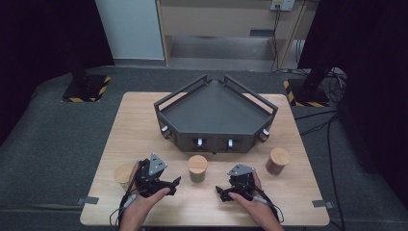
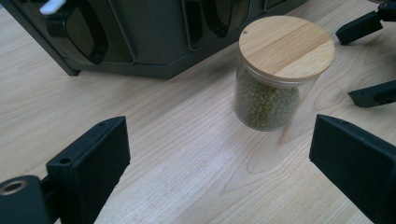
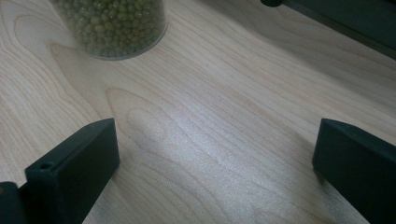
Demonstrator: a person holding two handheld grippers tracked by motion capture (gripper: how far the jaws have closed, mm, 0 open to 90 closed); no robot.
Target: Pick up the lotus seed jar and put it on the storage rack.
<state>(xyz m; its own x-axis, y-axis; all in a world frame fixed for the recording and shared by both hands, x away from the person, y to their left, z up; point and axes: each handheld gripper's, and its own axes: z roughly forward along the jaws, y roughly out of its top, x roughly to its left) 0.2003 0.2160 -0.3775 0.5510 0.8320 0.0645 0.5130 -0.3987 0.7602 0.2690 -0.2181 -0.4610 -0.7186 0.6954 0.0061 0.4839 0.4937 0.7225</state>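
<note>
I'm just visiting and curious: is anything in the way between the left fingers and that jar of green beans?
Nothing visible is. In the left gripper view, bare table lies between the open left gripper and the jar. The dark tray stands off to the side behind it, and the right gripper sits beyond the jar.

Both forearms come in from the bottom edge of the high view, one hand wrapped around each tool; the left gripper (image 1: 174,183) points toward the right, jaws spread wide with nothing between them. The right gripper (image 1: 219,192) points left toward its partner, jaws likewise apart and empty; the two stand near, not touching.
</note>
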